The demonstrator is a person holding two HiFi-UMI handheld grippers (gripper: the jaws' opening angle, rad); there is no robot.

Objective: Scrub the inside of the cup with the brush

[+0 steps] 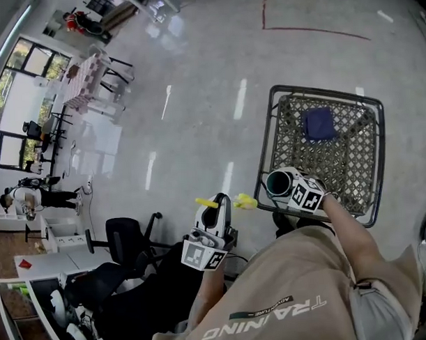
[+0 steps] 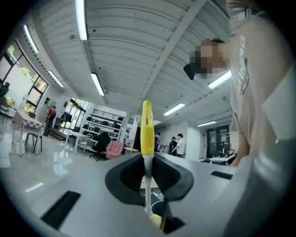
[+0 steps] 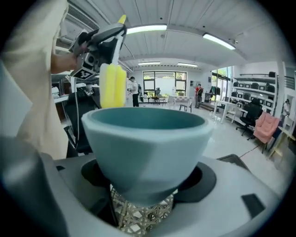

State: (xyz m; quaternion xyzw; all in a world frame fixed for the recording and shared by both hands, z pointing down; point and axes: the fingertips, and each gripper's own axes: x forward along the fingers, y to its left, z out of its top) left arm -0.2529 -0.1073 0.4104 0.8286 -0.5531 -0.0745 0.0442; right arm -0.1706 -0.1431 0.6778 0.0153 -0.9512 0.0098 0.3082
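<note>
My left gripper [image 1: 215,204] is shut on the thin white stem of a yellow brush [image 1: 245,200], which sticks out sideways toward the right. In the left gripper view the brush handle [image 2: 147,125] rises straight up between the closed jaws [image 2: 148,176]. A teal cup [image 1: 278,183] sits in my right gripper [image 1: 287,187], its mouth facing the brush. The right gripper view shows the cup [image 3: 145,143] upright and clamped at its lower wall, with the yellow brush head [image 3: 113,85] just beyond its far left rim, outside the cup.
A wire mesh basket [image 1: 271,129] on a dark frame stands below the right gripper, holding a folded blue cloth [image 1: 319,124]. A black office chair [image 1: 128,238] is at the lower left. The glossy floor stretches away behind.
</note>
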